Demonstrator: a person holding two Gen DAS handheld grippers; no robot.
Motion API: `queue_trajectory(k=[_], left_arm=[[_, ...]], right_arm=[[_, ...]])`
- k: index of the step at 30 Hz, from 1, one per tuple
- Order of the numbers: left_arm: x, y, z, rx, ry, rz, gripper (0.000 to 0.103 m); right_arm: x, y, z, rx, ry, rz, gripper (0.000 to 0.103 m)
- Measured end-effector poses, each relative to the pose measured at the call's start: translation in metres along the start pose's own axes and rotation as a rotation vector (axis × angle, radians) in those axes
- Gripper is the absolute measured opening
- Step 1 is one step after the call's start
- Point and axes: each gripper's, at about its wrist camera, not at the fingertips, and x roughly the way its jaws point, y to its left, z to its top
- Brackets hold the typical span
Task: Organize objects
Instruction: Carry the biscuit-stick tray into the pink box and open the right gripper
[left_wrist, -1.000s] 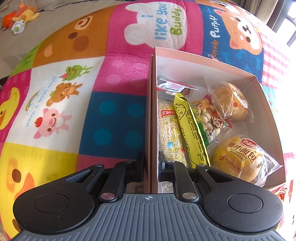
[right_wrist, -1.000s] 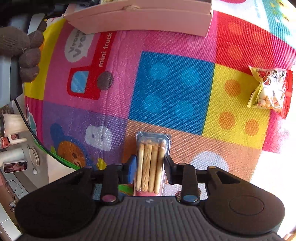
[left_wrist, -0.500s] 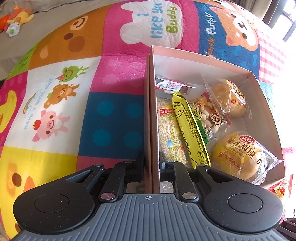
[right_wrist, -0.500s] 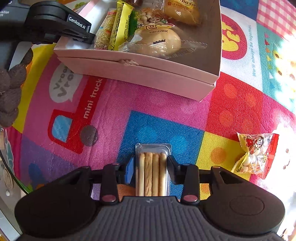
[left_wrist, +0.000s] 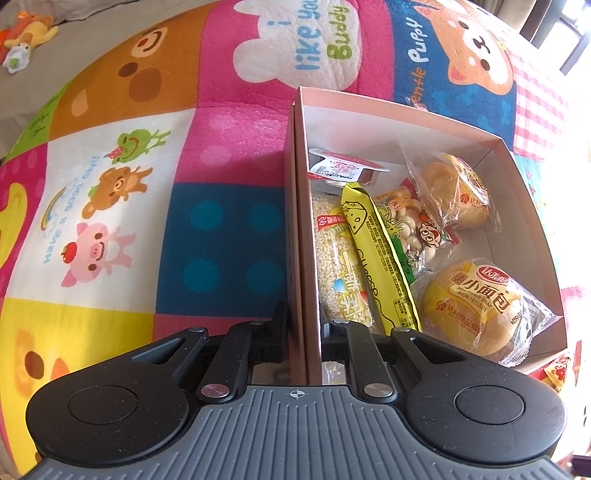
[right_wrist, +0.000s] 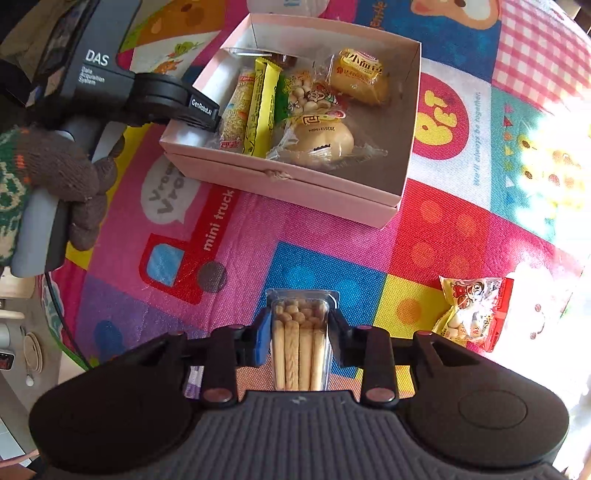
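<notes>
Your left gripper (left_wrist: 302, 332) pinches the box (left_wrist: 300, 229) wall. Your right gripper's (right_wrist: 298, 334) jaws are closing on the biscuit pack (right_wrist: 300, 347), above the mat (right_wrist: 332, 229), near a snack bag (right_wrist: 476, 314).

Colourful cartoon play mat (left_wrist: 229, 155), grey floor (left_wrist: 92, 33) beyond, bright sunlight at right

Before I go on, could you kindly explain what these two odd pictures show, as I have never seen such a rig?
A person holds a hand-held gripper in each hand; each carries a fisheye camera looking along its fingers. The left view shows the left hand-held gripper clamped on the wall of a pink box holding snack packets. The right view shows the right hand-held gripper, jaws closing on a clear pack of biscuit sticks, above a colourful play mat. One snack bag lies loose on the mat. The gloved hand grips the left tool.
</notes>
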Motion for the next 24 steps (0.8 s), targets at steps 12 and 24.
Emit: queue_trajectory(k=[12, 24], left_arm=[[0.001, 0.001, 0.002, 0.016, 0.021, -0.011, 0.015], [0.0, 0.004, 0.002, 0.019, 0.02, -0.024, 0.016]], right_arm=[[-0.162, -0.009, 0.081, 0.05, -0.287, 0.016, 0.031], [-0.18, -0.001, 0.147, 0.027, -0.425, 0.007, 0.024]])
